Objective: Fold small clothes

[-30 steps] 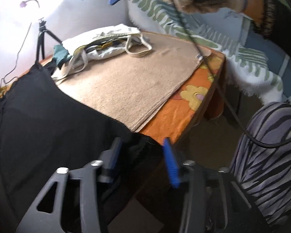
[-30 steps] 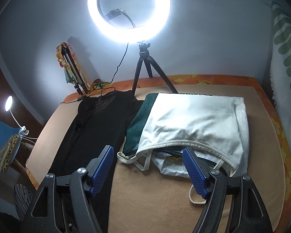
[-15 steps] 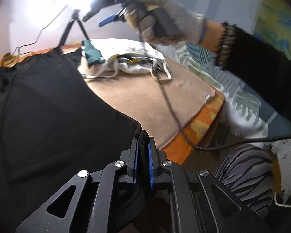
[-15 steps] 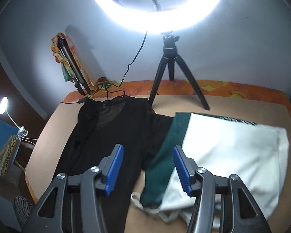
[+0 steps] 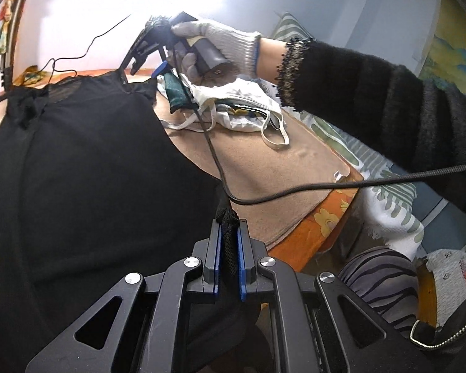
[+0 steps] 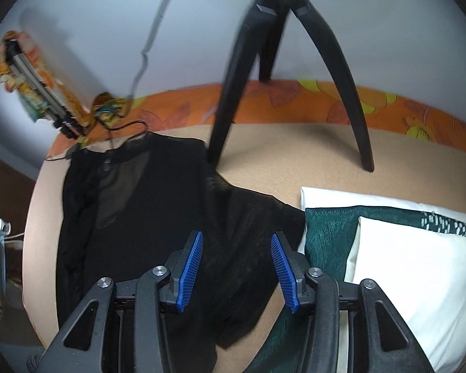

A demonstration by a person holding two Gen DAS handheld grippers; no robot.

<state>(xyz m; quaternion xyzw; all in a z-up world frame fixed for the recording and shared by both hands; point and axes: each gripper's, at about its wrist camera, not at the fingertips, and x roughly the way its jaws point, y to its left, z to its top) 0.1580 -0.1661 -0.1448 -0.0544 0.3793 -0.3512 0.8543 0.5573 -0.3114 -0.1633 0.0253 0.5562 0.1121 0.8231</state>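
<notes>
Tripod (image 6: 295, 62) behind black top (image 6: 171, 205)

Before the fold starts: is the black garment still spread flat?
Mostly spread on the mat; left gripper is shut on the black garment at its near edge.

Pale-walled room with a cloth-covered surface

A tan mat (image 6: 279, 155) covers the surface, an orange floral cloth (image 6: 326, 105) showing along its far edge against the pale blue-grey wall (image 6: 77, 31). A black tripod (image 6: 295, 62) stands near that far edge; bright light glares on the wall (image 5: 93, 0).
</notes>
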